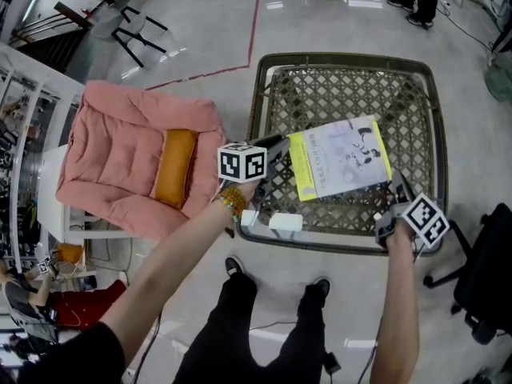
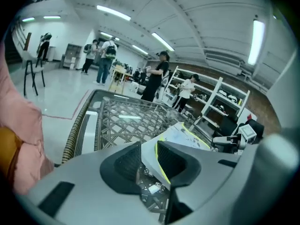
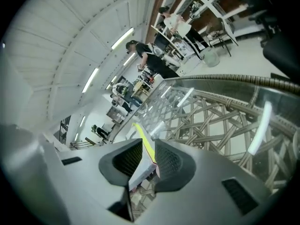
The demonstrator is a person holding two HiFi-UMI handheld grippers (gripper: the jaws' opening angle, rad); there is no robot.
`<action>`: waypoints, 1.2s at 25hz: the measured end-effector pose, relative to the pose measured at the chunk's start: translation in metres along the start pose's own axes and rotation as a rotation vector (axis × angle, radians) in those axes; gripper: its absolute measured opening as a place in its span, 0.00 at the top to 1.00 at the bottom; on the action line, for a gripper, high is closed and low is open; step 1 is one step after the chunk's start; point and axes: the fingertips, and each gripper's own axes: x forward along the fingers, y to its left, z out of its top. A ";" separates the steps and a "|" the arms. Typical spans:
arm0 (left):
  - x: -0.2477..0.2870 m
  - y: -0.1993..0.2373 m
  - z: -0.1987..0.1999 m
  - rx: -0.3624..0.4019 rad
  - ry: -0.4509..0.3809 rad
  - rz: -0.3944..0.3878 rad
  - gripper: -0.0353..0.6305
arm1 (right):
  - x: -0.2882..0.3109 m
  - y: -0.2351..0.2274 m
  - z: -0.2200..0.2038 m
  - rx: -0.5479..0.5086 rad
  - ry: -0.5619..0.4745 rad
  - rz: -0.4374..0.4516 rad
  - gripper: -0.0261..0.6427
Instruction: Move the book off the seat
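A thin book (image 1: 340, 158) with a white cover and a yellow-green spine strip hangs tilted over the woven rattan seat (image 1: 352, 94). My left gripper (image 1: 284, 145) holds its left edge, and my right gripper (image 1: 396, 186) holds its lower right corner. In the left gripper view the book (image 2: 187, 137) runs between the pads of the left gripper (image 2: 149, 149), which is shut on it. In the right gripper view the right gripper (image 3: 149, 146) is shut on the book's corner (image 3: 140, 139). The seat's lattice (image 3: 211, 111) shows behind.
A pink cushion (image 1: 136, 158) with an orange pillow (image 1: 174, 166) lies left of the seat. A black office chair (image 1: 488, 278) stands at the right. People (image 2: 157, 78) stand by shelving (image 2: 211, 97) beyond the seat. The person's shoes (image 1: 233, 265) are at the seat's near edge.
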 end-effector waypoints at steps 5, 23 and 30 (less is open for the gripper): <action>-0.006 -0.006 -0.009 0.026 -0.008 -0.010 0.86 | 0.001 0.023 -0.020 -0.125 0.011 0.050 0.86; -0.057 -0.033 -0.032 0.121 -0.065 -0.076 0.93 | 0.005 0.106 -0.077 -0.637 0.014 0.113 0.94; -0.092 -0.040 -0.014 0.119 -0.163 -0.061 0.93 | 0.006 0.172 -0.108 -0.746 0.015 0.248 0.94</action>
